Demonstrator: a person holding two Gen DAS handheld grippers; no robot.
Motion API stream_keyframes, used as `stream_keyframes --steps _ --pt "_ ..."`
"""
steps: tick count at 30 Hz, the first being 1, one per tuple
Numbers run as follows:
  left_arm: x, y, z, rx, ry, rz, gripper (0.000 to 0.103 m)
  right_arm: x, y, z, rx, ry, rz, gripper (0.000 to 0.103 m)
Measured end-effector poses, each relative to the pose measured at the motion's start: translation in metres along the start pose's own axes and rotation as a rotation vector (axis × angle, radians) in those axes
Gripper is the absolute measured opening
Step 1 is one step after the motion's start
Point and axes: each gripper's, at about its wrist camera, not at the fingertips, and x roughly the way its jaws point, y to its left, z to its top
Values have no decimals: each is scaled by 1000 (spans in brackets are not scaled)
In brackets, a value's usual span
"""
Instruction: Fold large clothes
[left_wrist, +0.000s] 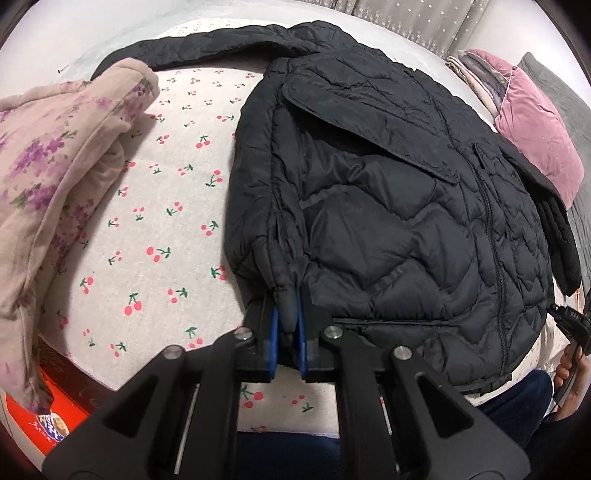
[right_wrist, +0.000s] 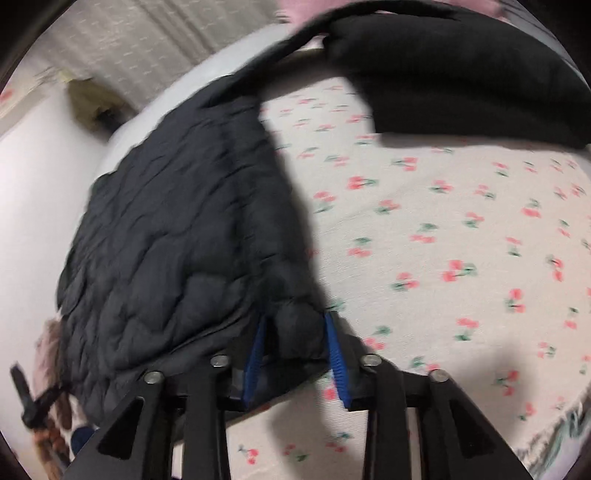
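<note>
My jacket (left_wrist: 388, 206) is black quilted puffer cloth w/ a faint sheen, stitched in wavy channels. Bed sheet (left_wrist: 184, 177) looks like matt woven cotton, cherry print. Floral garment (left_wrist: 55, 155) is soft, matt padded cloth. Pink cushion (left_wrist: 535, 136) reads as velvet, slightly shiny. My left claw (left_wrist: 288, 321) is matt black plastic w/ ribbed blue pads (left_wrist: 272, 332) & bright metal pins; right claw (right_wrist: 295, 343) same.

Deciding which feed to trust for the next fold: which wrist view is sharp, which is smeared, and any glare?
Left wrist view: sharp, evenly lit, fisheye bending at the edges; left tongs clamped on the black jacket hem. Right wrist view: motion-blurred, cherries on the bedspread smeared; right tongs straddle a jacket fold. No glare in either.
</note>
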Motion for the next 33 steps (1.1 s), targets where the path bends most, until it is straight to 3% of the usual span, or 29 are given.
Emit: stream_keyframes --steps 4,7,10,13,16,19,21,22,23,24,25,30,33 --pt "-9 -2 0 -13 -6 -19 10 -31 11 -1 -23 -88 0 5" --pt "0 -9 0 6 32 -31 12 -50 8 1 4 -144 -6 4" --pt "9 -3 2 -19 53 -12 16 -29 9 2 -30 -84 -96 5" --pt "-6 11 0 -70 14 -21 23 -18 8 -5 -35 -46 -92 8" --pt "-27 15 2 -72 -37 18 24 -50 11 -3 -29 -156 -115 12" --pt "-52 18 11 -99 -105 -12 29 -77 31 7 -102 -249 -147 15" --pt "-60 14 21 -111 -141 -37 39 -84 50 15 -149 -269 -82 23" --pt "-60 10 26 -109 -149 -46 42 -81 58 19 -162 -264 -48 36" --pt "-59 5 32 -107 -150 -54 42 -77 66 20 -171 -251 -16 61" --pt "-57 -2 38 -110 -150 -66 42 -73 74 21 -175 -241 2 71" --pt "-54 -9 42 -109 -151 -77 42 -68 84 22 -183 -243 13 75" --pt "-34 -59 78 -73 -138 -128 44 -47 125 27 -217 -222 76 75" --pt "-18 -87 103 -45 -160 -138 56 -44 153 38 -268 -255 91 79"
